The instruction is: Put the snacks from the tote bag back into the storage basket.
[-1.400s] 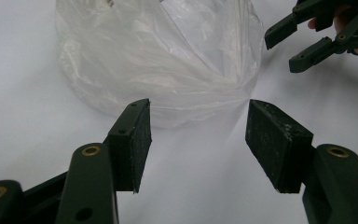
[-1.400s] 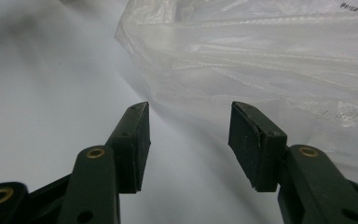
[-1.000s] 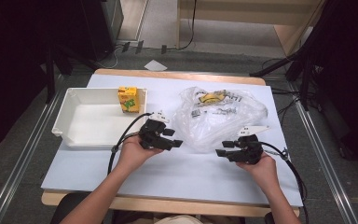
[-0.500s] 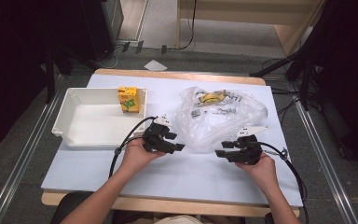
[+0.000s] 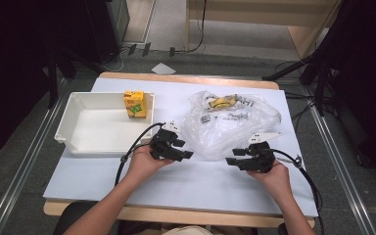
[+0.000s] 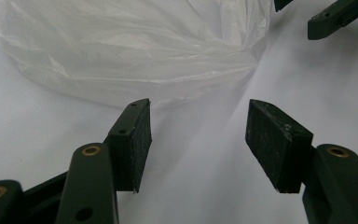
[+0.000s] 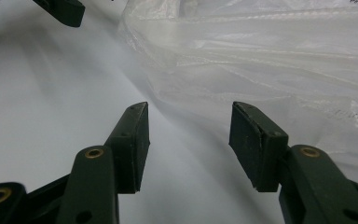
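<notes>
High view: a clear plastic bag (image 5: 232,125) lies on the white bench (image 5: 186,181), its dark print too small to read.
Left tool (image 5: 183,149) and right tool (image 5: 234,157) hover at its near edge, jaws wide apart, empty; a yellow carton (image 5: 134,104) stands in the white tray (image 5: 78,142).
</notes>
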